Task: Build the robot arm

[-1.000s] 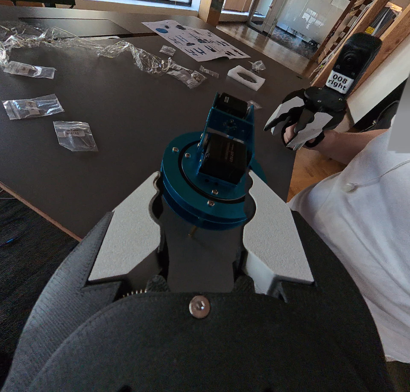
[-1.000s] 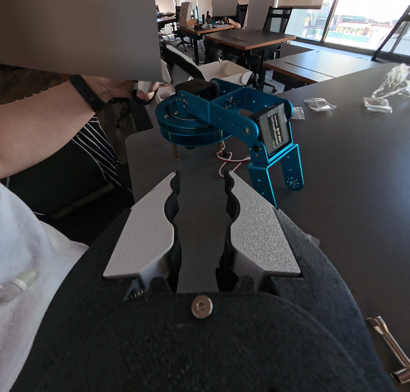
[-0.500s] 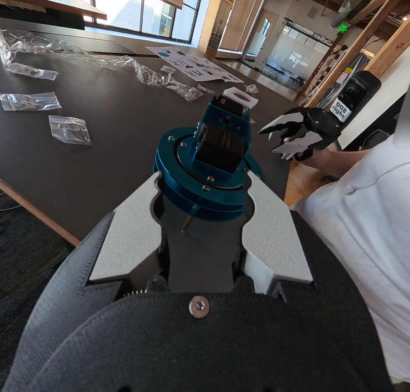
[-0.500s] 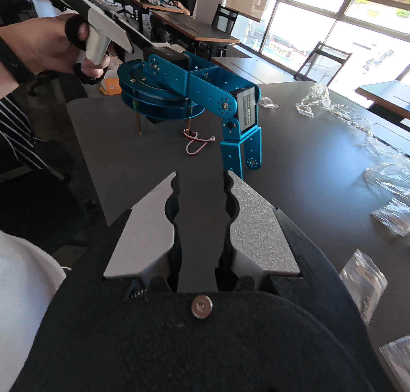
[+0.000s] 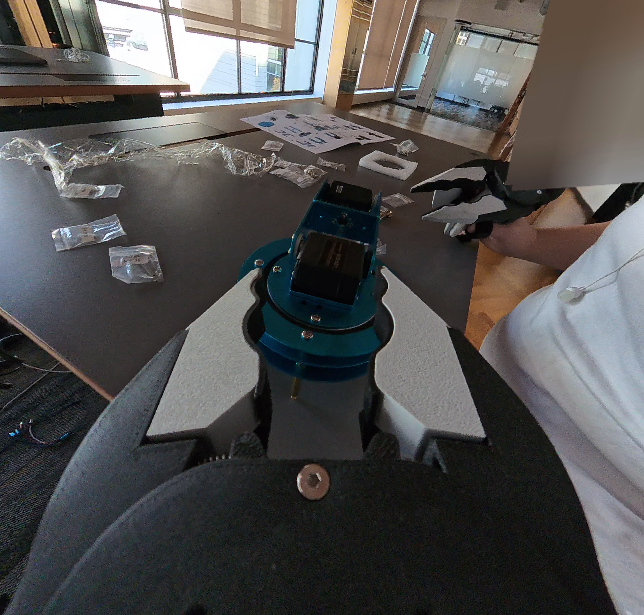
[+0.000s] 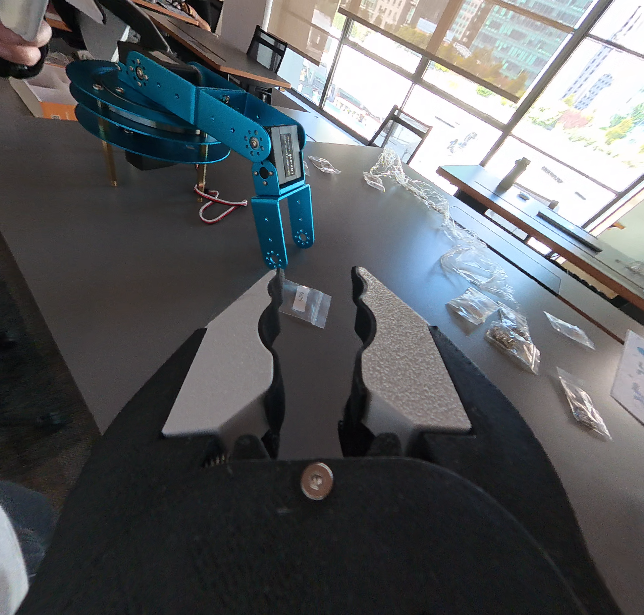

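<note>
A small blue metal robot arm (image 5: 331, 267) with black servos stands on brass legs near the corner of a dark table (image 5: 174, 319). My left gripper (image 5: 317, 277) is shut on its round blue base (image 5: 313, 347), one finger on each side of the disc. In the right wrist view the arm (image 6: 223, 110) reaches out from the base (image 6: 139, 135) and its end bracket (image 6: 278, 222) hangs down to the table. My right gripper (image 6: 315, 274) is open and empty, just in front of that bracket, above a small clear bag (image 6: 306, 302). It also shows in the left wrist view (image 5: 418, 204).
Small clear parts bags (image 5: 136, 262) and crumpled plastic wrap (image 5: 139, 152) lie over the table, with a printed sheet (image 5: 313, 131) and a white foam piece (image 5: 386, 164) farther back. A red-and-white wire (image 6: 223, 208) trails under the base. More bags (image 6: 512, 340) lie to the right. The table edge (image 5: 52, 354) is close. About 25 centimetres separates my left fingertips from my right.
My right gripper has swung from facing the base round to the arm's end bracket and the bags, still open. My left gripper has tilted up and still clasps the base.
</note>
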`<state>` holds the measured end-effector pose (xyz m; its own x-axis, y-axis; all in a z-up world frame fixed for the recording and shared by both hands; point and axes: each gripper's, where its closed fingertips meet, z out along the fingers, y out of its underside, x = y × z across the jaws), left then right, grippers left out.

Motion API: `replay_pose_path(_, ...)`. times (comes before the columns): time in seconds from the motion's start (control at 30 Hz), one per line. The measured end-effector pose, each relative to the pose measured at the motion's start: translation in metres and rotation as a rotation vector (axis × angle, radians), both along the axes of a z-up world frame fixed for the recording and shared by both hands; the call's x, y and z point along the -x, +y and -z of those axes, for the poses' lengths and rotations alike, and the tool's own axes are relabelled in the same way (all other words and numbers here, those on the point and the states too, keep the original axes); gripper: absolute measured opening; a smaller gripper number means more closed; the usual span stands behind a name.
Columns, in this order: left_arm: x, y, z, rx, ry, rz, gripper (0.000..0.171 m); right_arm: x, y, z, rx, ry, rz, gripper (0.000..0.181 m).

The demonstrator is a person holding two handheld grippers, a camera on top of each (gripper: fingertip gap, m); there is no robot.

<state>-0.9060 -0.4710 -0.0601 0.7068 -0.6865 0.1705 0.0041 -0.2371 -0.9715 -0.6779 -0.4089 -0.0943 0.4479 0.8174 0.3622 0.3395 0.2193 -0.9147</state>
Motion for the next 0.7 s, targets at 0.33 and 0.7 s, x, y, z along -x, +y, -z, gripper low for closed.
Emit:
replay_pose_path(0.33,-0.014,0.006,-0.004,0.000,0.092,0.016,0.062,0.042,-0.020,-0.033,0.429,0.296,-0.113,0.049)
replay_pose_path(0.7,-0.013,0.006,-0.009,0.011,0.073,-0.017,0.062,0.051,-0.012,0.001,0.249,0.106,-0.039,0.060)
